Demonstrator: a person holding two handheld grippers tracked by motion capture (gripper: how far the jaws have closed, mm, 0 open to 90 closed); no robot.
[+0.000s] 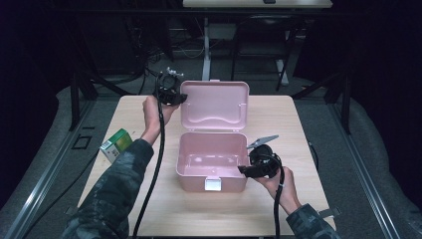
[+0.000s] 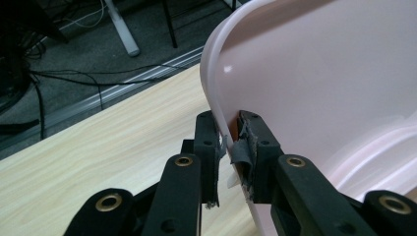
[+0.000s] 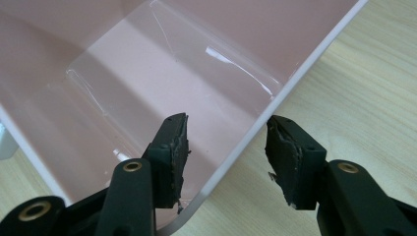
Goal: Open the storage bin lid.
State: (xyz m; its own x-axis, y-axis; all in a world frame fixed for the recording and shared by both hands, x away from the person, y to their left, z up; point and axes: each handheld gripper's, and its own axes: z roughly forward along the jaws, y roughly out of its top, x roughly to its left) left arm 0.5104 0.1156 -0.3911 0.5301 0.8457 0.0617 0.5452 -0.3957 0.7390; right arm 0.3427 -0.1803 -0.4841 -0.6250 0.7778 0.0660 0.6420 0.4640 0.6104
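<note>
While the high view looks down on a light wooden table (image 1: 149, 209), a pink plastic box (image 1: 211, 162) sits open at its middle, its lid (image 1: 215, 105) standing up behind the tray. The left gripper (image 1: 178, 97), held in the person's left hand (image 1: 155, 110), meets the lid's left edge. The right gripper (image 1: 244, 170), in the right hand (image 1: 278, 185), sits at the tray's front right corner. A small green and white carton (image 1: 116, 144) lies near the table's left edge, well apart from the box.

From the left gripper view, the left gripper (image 2: 231, 147) has its black fingers (image 2: 205, 142) pinching the rim of the pink lid (image 2: 319, 78), one on each face of it.

From the right gripper view, the right gripper (image 3: 226, 150) has its fingers (image 3: 172, 152) spread on either side of the box (image 3: 147, 83) wall, one inside the tray and one outside over the table (image 3: 354, 83). Neither pad presses on the wall.
</note>
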